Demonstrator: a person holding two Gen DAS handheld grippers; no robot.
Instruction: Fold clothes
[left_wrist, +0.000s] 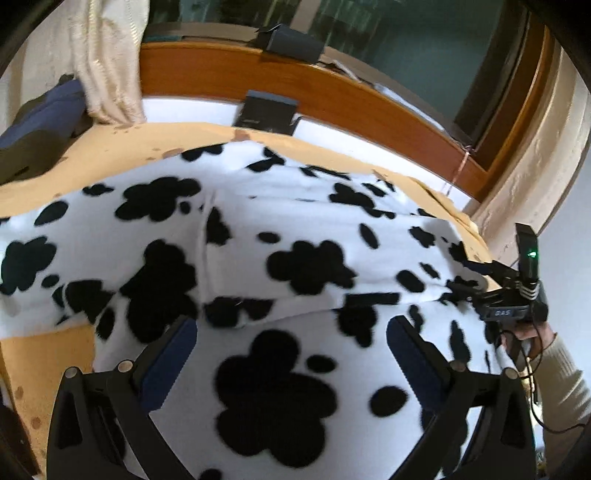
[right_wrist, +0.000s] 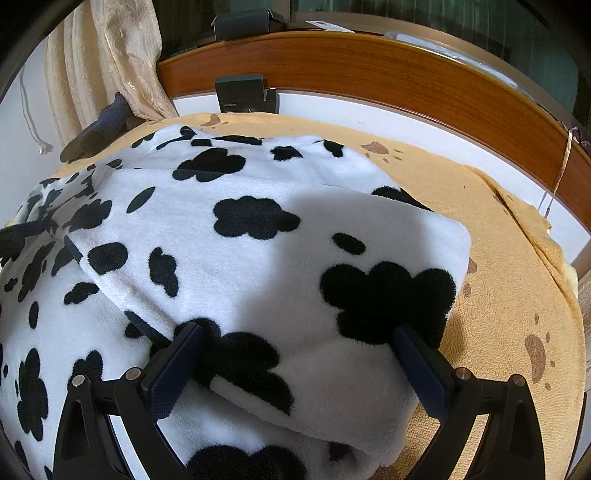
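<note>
Nearest the left wrist camera, the left gripper (left_wrist: 291, 332) is hovering with its fingers spread wide over the cow-print fleece garment (left_wrist: 258, 258), pinching nothing. In the right wrist view, the right gripper (right_wrist: 297, 341) is likewise standing with its fingers spread apart, a folded flap of the same black-and-white fleece lying between them without being clamped. The garment is lying across the tan paw-print blanket (right_wrist: 498, 258) that is covering the bed, with one layer doubled over another and a folded corner pointing toward the blanket's right edge in the right wrist view. In the left wrist view the right gripper (left_wrist: 480, 273) is showing at the garment's right edge, held in the person's right hand (left_wrist: 532, 332); whether it is touching the fabric there I cannot tell. Farther off, a small dark box (right_wrist: 245, 94) is leaning against the wooden headboard (right_wrist: 406, 77) at the far edge of the bed. A cream curtain (right_wrist: 107, 59) is hanging at the far left corner, with a dark blue cloth (right_wrist: 99, 129) bunched below it.
</note>
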